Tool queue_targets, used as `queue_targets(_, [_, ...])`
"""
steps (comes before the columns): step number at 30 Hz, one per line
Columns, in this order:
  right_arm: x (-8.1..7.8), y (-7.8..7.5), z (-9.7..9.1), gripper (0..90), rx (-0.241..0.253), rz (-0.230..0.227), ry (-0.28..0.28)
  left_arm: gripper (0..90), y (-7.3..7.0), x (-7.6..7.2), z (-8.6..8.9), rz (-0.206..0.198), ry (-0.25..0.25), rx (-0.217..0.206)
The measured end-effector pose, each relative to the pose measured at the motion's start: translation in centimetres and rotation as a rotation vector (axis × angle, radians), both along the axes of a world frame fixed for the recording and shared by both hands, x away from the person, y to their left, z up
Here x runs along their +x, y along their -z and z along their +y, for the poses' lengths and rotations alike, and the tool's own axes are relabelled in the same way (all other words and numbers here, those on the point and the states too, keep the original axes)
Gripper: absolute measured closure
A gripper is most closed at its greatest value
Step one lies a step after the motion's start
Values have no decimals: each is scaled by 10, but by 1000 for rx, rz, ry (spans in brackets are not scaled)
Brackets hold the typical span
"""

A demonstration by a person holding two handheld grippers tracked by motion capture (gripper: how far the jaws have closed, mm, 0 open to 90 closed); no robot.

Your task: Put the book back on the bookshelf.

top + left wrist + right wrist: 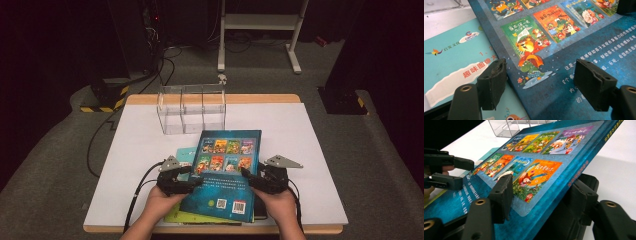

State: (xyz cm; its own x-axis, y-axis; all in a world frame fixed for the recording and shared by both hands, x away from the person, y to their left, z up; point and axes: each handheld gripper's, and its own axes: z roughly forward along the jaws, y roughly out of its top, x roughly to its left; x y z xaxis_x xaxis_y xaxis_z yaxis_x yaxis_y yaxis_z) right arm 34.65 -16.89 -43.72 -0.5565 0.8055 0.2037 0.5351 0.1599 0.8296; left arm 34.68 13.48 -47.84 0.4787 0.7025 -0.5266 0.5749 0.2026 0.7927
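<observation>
1. Lying face-down near the front edge of the white worktop (310, 150): a dark blue picture book (227, 175), back cover up, resting on a stack with a teal book (186, 154) showing at its left.
2. Straddling the right edge of the blue book: the right claw (251, 177), one jaw above the cover and one below, the edge raised off the stack in the right gripper view; pressing of the pads on the cover not readable.
3. Hovering over the blue book's left edge: the left claw (192, 176), jaws apart and gripping nothing, one over the teal book and one over the blue cover in the left gripper view.
4. Standing just behind the books, toward the far edge of the worktop: a clear plastic divided organiser (192, 109).
5. Entering from the bottom of the high view: two hands, each gripping its tool, cables trailing back.
</observation>
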Motion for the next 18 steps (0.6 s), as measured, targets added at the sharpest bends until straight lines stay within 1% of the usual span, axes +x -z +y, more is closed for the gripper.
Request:
queue_targets(4, [-3,-3,0,431,-2,-12,2,271,-1,0,1,8,6,-5])
queue_targets(7, [-5,-5,1,434,-7,-24,2,269,-1,1,2,21,9,-13])
queue_targets(8, [-5,-5,1,435,-9,-28,1,261,-1,2,2,30,5,-18])
queue_targets(9, [-6,-5,1,435,-9,-32,0,249,-1,2,2,30,5,-18])
queue_targets(11, [-8,-6,1,437,-9,-45,0,215,-1,5,4,52,2,-22])
queue_targets(12, [-8,-6,1,437,-9,-45,0,205,-1,5,4,52,2,-22])
queue_targets(13, [-8,-6,1,438,-9,-50,-2,205,-1,5,5,58,1,-27])
queue_targets(14, [-9,-7,1,439,-9,-58,-5,196,-1,6,5,74,-3,-40])
queue_targets(18, [-11,-8,2,442,-12,-76,-8,177,-1,7,6,85,2,-42])
